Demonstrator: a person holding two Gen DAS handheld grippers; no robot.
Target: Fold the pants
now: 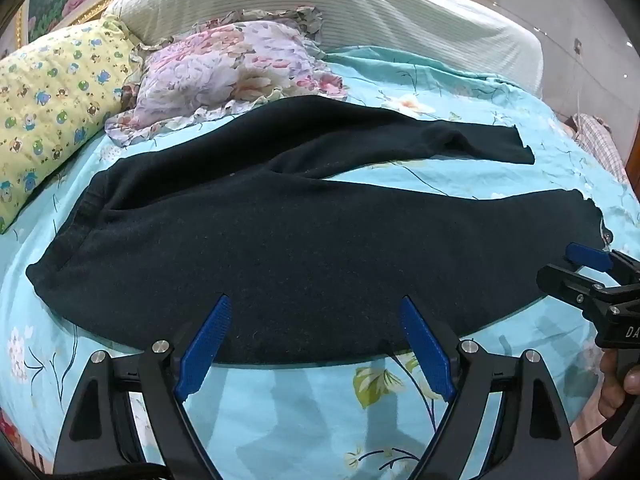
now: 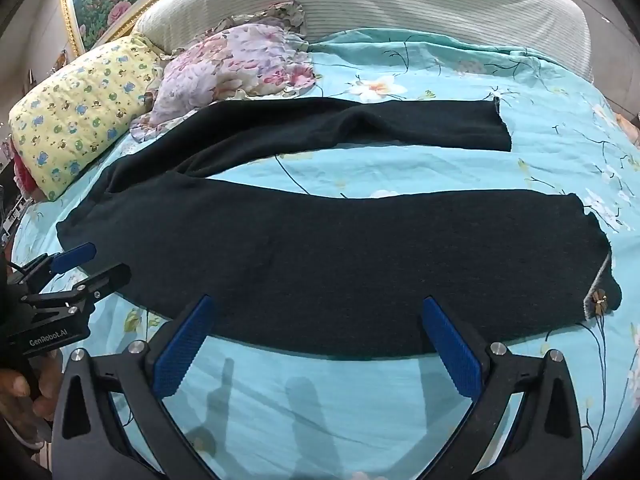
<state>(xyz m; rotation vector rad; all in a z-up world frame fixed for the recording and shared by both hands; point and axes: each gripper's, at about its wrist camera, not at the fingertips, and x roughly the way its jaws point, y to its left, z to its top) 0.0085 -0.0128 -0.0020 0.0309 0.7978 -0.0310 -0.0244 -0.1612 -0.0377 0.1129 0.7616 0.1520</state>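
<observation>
Dark pants (image 1: 304, 248) are laid flat across a turquoise flowered sheet (image 1: 288, 408), with the waistband toward a yellow pillow (image 1: 52, 120) and both legs stretched away from it. The far leg (image 2: 380, 126) is spread apart from the near leg (image 2: 360, 264), a wedge of sheet showing between them. A floral pillow (image 1: 224, 76) lies just beyond the pants' hip, next to the yellow pillow. The left gripper (image 1: 316, 340) is held over the pants' near edge, its blue pads spread wide with nothing clamped. The right gripper (image 2: 320, 340) is likewise held at the near edge, further from the pillow, jaws fully apart and empty. A small trim (image 2: 598, 302) is seen at the near leg's hem.
</observation>
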